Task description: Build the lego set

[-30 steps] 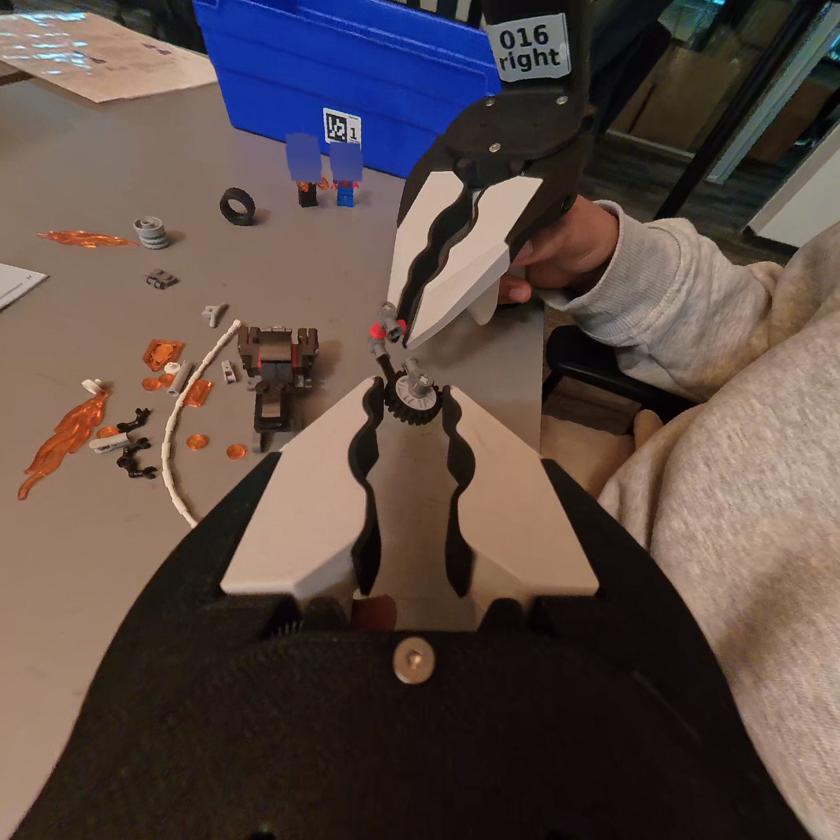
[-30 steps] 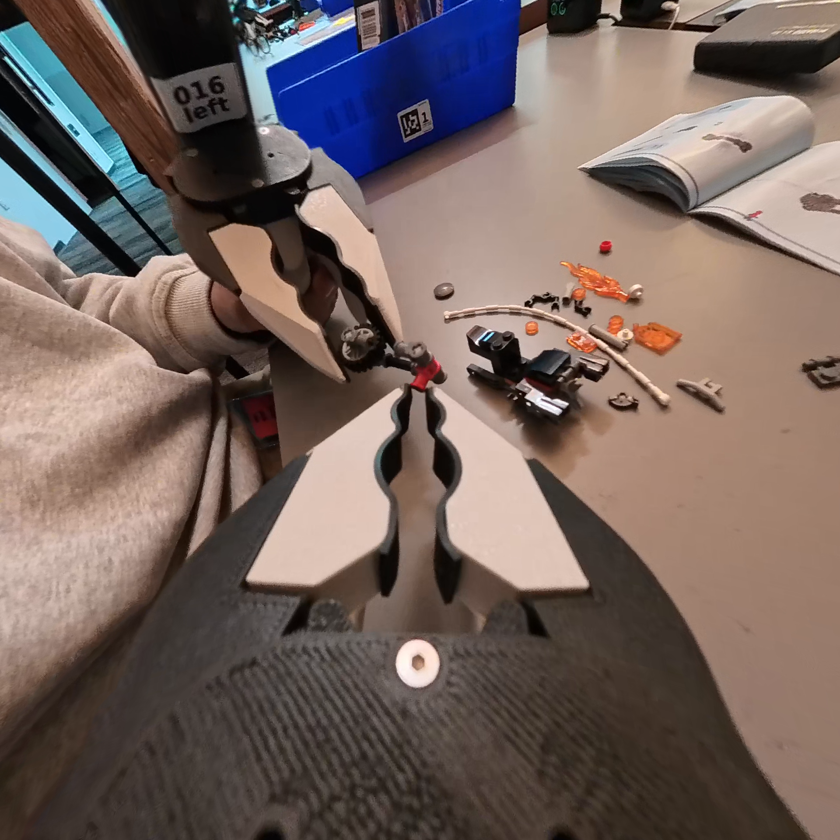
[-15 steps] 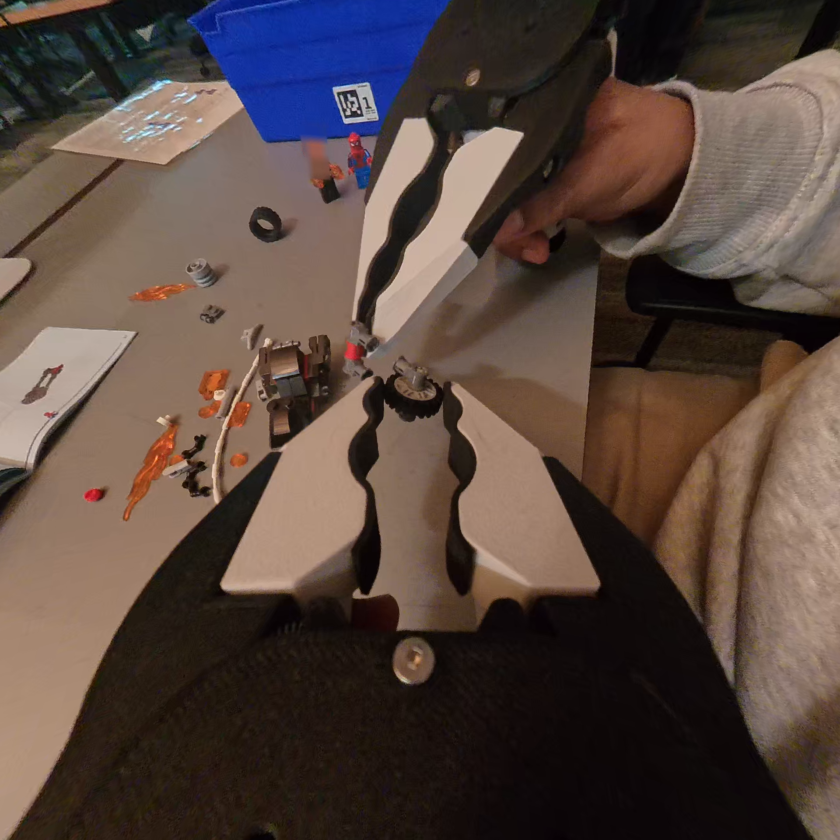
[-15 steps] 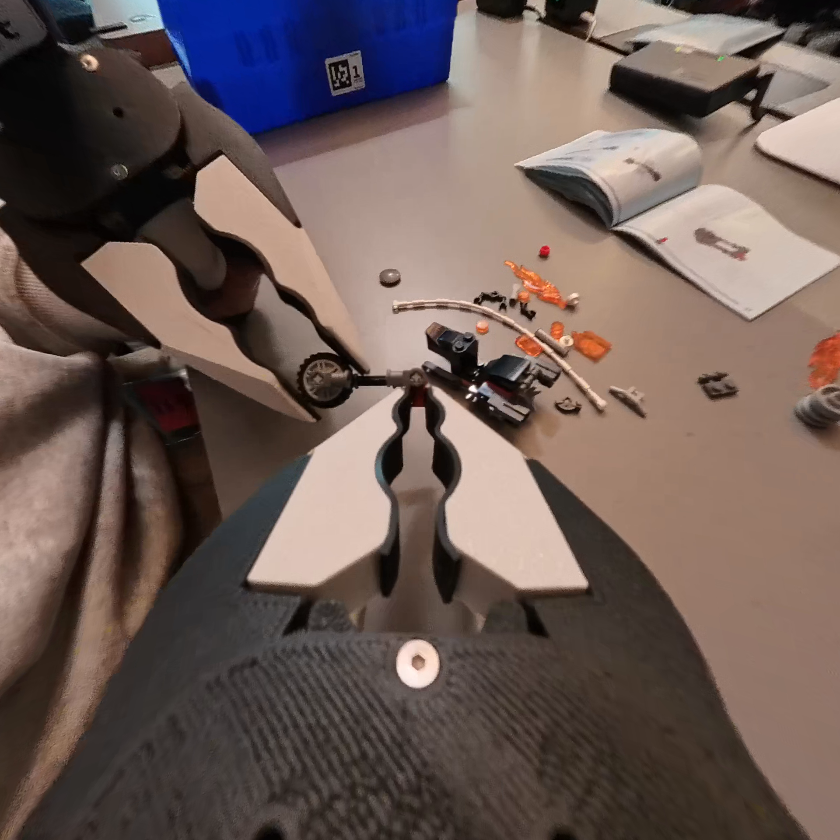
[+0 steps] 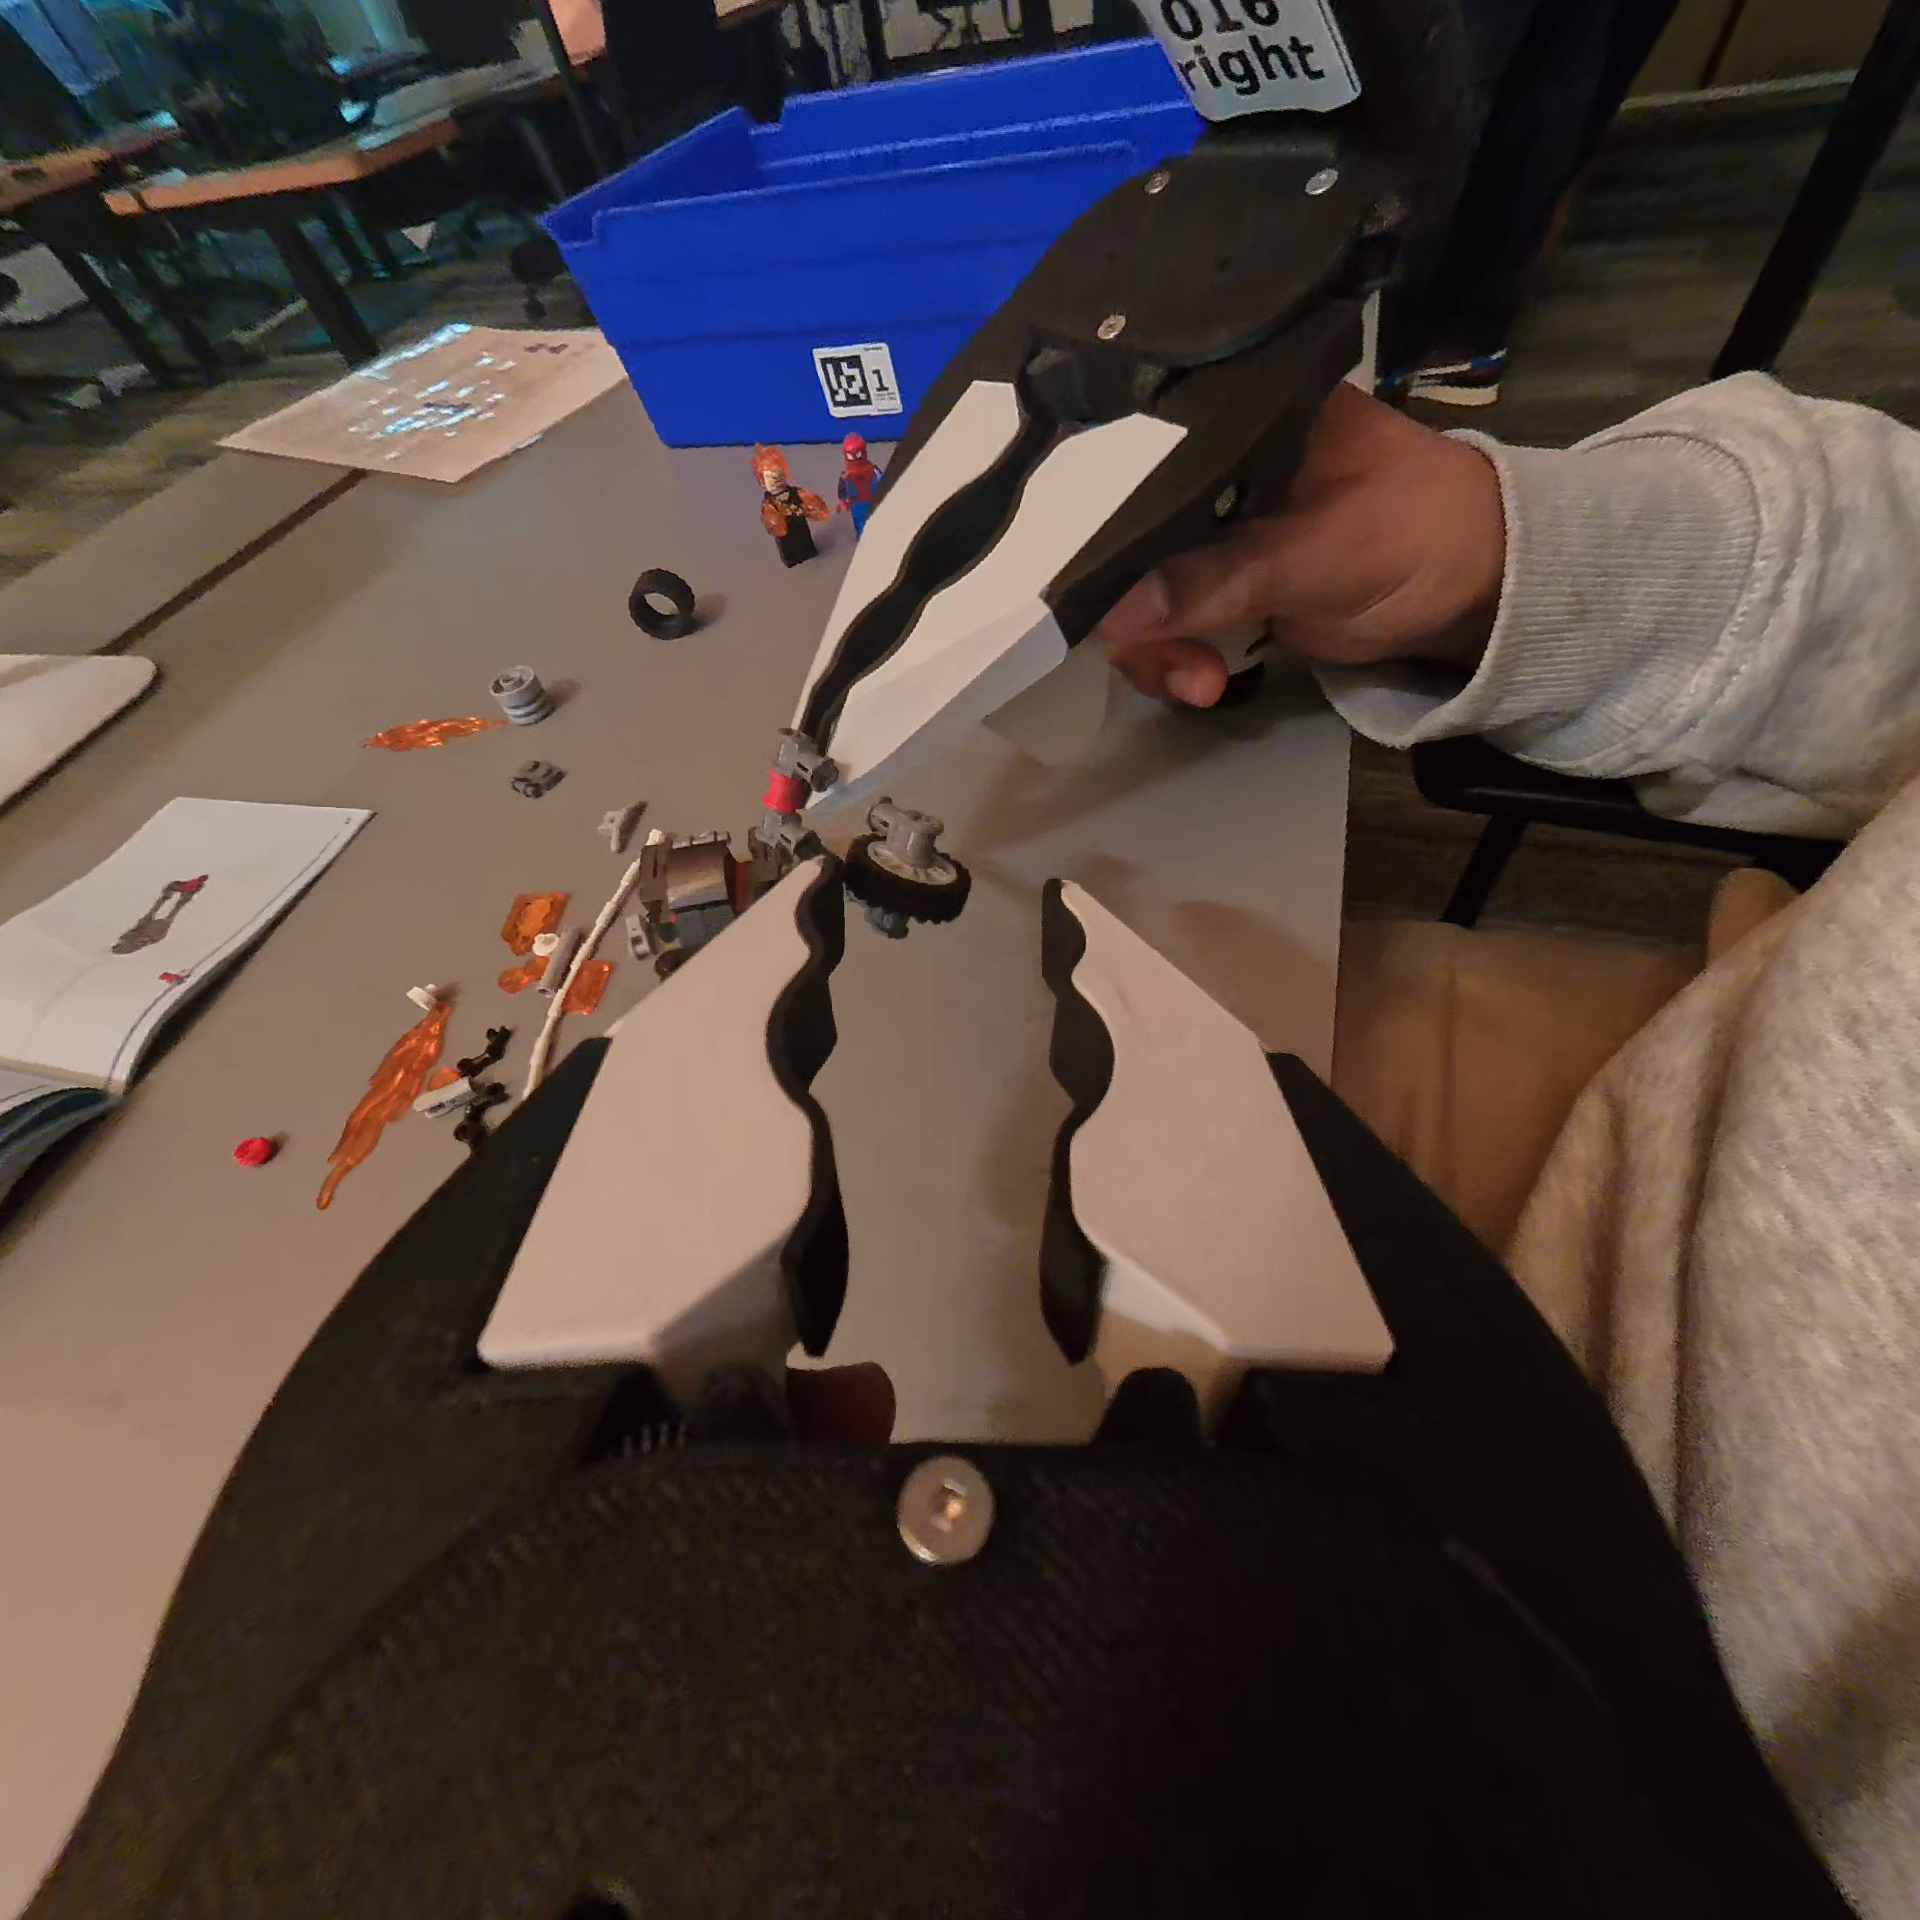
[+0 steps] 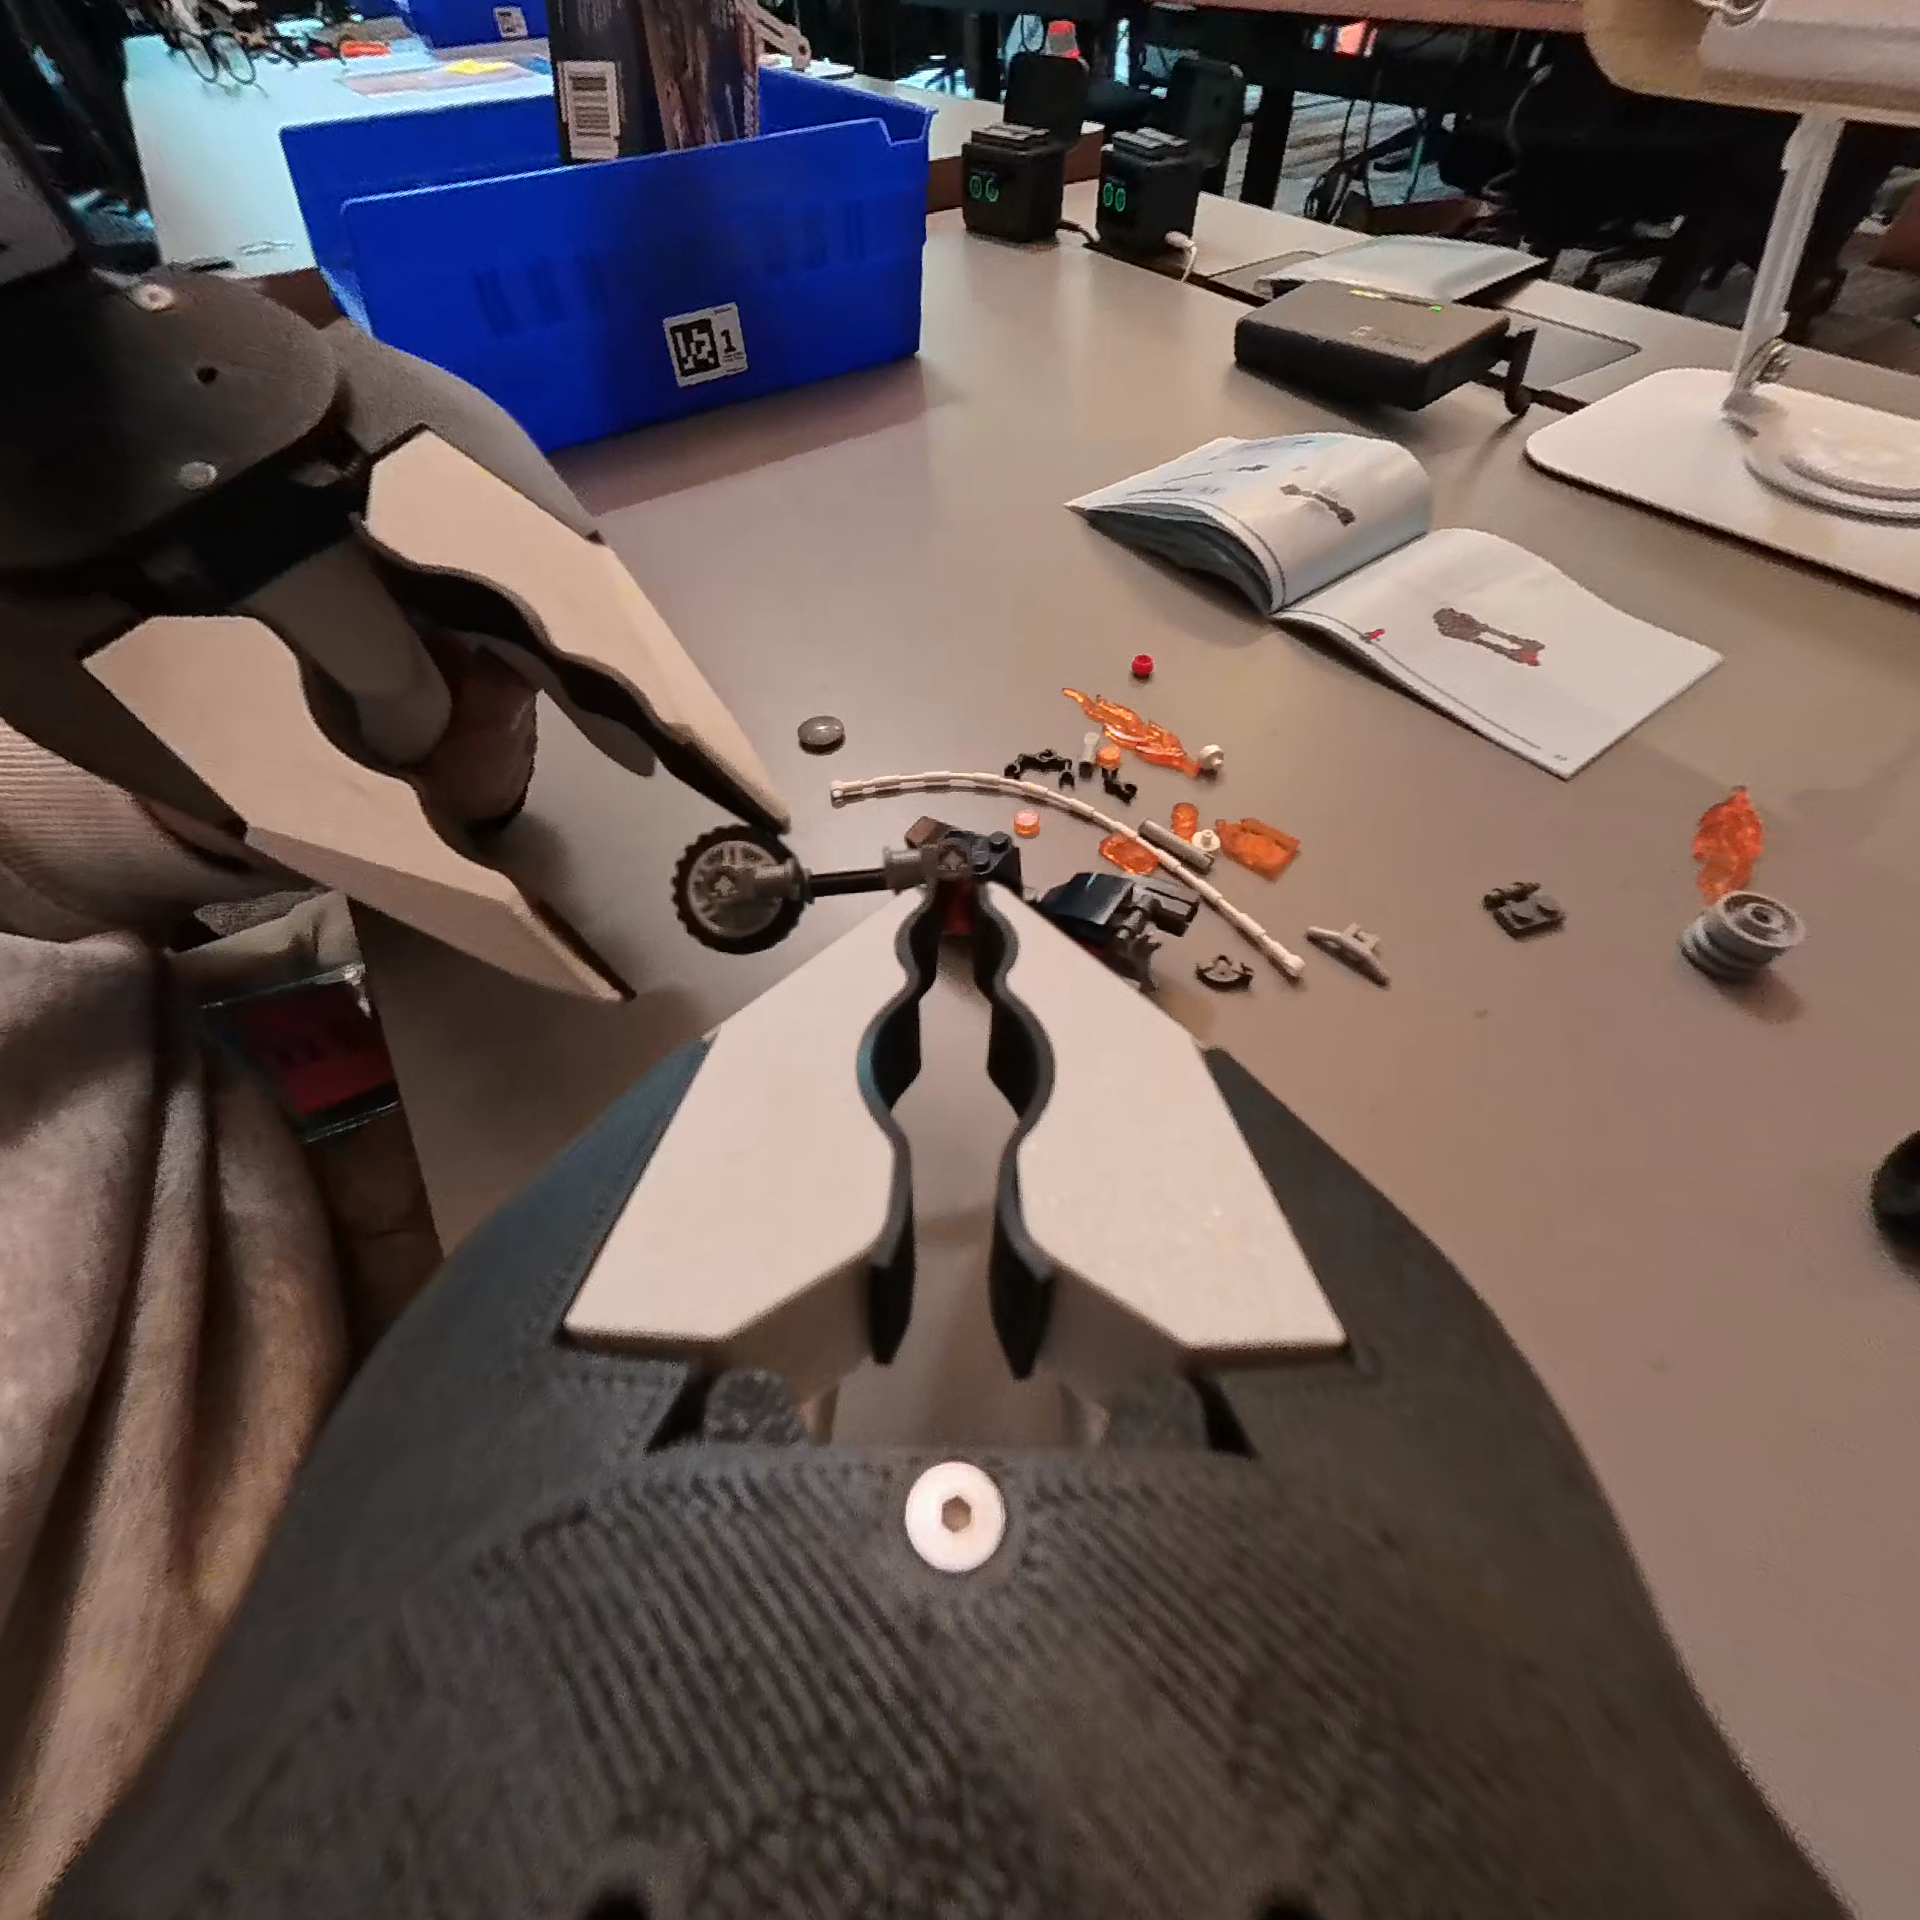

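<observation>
A small black-tyred wheel (image 5: 906,883) sits on a black axle joined to a grey and red fork piece (image 5: 792,779). My right gripper (image 6: 956,896) is shut on that fork piece (image 6: 920,862) and holds it above the table. In the left wrist view the right gripper (image 5: 821,764) comes in from the upper right. My left gripper (image 5: 935,888) is open, and the wheel sits between its tips, close to the left finger. In the right wrist view the wheel (image 6: 732,888) lies between the left gripper's spread fingers (image 6: 691,904). The dark motorcycle body (image 6: 1101,904) lies on the table behind.
A blue bin (image 6: 623,270) stands at the back, with two minifigures (image 5: 821,499) in front of it. An open instruction booklet (image 6: 1403,582), orange flame pieces (image 6: 1132,727), a white hose (image 6: 1091,821), a loose tyre (image 5: 662,603) and a grey hub (image 6: 1745,935) lie around. The table edge (image 5: 1340,883) is close on the person's side. Across from one pair of fingers to the other is roughly 5 cm. My right tips are roughly 20 cm from the grey hub (image 6: 1745,935). My left wrist view (image 5: 525,685) looks at it from another angle.
My left gripper has opened and let go of the wheel, which now hangs on the fork piece in the right gripper. Both grippers have tilted, so more of the table shows.
</observation>
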`<state>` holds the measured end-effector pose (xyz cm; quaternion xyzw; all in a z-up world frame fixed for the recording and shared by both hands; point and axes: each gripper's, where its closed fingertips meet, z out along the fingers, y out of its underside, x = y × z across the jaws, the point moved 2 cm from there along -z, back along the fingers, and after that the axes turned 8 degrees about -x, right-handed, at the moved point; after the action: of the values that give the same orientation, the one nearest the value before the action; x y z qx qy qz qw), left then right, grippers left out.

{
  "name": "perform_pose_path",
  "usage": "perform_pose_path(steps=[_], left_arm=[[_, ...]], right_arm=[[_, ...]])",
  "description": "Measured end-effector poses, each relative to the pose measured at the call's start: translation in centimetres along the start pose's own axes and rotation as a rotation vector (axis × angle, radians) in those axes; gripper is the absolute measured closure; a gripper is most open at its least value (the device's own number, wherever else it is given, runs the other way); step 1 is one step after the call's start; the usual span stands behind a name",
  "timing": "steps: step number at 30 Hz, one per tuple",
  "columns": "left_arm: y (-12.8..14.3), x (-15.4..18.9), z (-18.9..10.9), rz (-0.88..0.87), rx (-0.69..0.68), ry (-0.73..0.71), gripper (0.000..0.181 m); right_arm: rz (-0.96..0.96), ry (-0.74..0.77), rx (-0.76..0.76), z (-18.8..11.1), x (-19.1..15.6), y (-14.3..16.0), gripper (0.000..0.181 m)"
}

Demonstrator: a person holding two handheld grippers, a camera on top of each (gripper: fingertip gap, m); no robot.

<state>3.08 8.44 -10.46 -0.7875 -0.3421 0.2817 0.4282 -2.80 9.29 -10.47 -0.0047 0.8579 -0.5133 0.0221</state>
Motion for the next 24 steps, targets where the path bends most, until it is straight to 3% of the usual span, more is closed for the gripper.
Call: perform_pose_path(steps=[4,7,12,18,24], left_arm=[[-0.1,0.2,-0.1,0.014,0.012,0.011,0.146],[-0.2,1.5,-0.1,0.056,0.016,0.082,0.157],[-0.2,1.3,-0.1,0.054,0.015,0.06,0.157],[-0.9,0.0,-0.8,0.0,0.09,0.009,0.141],[-0.7,-0.2,-0.4,0.0,0.061,-0.005,0.128]], right_arm=[[0.026,0.035,0.007,-0.3,0.8,0.1,0.178],[0.046,0.047,0.019,-0.6,1.4,0.0,0.179],[0.042,0.045,0.02,-0.6,1.3,0.0,0.178],[0.008,0.05,-0.013,-0.2,0.9,0.3,0.178],[-0.014,0.024,0.0,-0.3,0.4,0.1,0.178]])
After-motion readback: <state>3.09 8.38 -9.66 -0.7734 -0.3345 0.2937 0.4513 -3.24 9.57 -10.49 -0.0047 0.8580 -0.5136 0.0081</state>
